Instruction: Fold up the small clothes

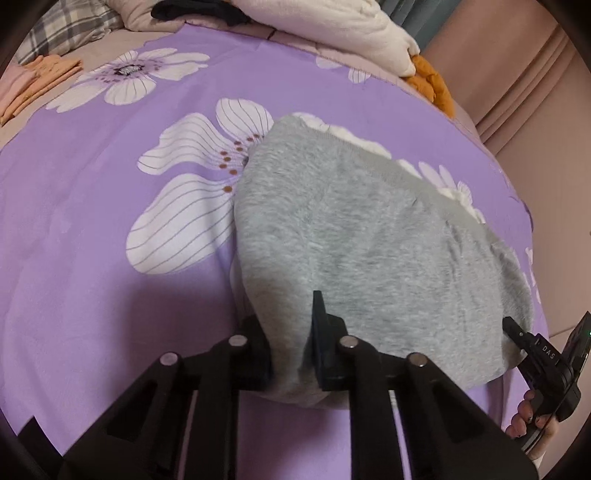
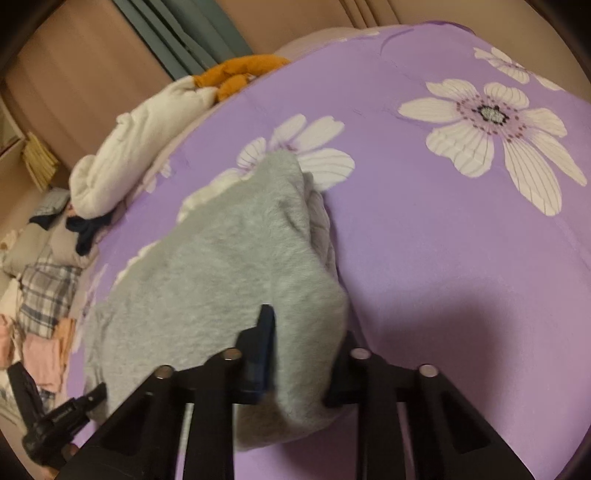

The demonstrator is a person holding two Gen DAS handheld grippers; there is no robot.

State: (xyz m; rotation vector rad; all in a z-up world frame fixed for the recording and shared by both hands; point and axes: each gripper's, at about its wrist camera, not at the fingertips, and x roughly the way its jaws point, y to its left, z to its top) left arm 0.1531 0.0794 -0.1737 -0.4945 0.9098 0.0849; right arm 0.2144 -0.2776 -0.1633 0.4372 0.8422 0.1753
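Black fingers of left hand-held gripper up close, squeezed on near edge of soft grey garment, cloth bunched between them. Same for right hand-held gripper in its own view: two fingers pinching near edge of grey garment, one finger on top of cloth, other beside it against fold. Both nearly closed, only cloth thickness between fingers.

Then biggest to smallest:

Bed with purple sheet, big white flowers printed on it, filling most of both views.

Grey garment lying on sheet in middle of bed, fuzzy side up, far part flat, near edge lifted a little in both grips. White frilly trim peeking out along far edge.

White fluffy blanket bundled at far side of bed, also seen at left in right wrist view.

Checked cloth at far left corner.

Folded peach clothes stacked near bed edge.

Orange knitted thing just beside white blanket.

Dark cloth at top edge.

Right hand-held gripper's tip also showing at lower right of left wrist view, touching grey garment's corner.
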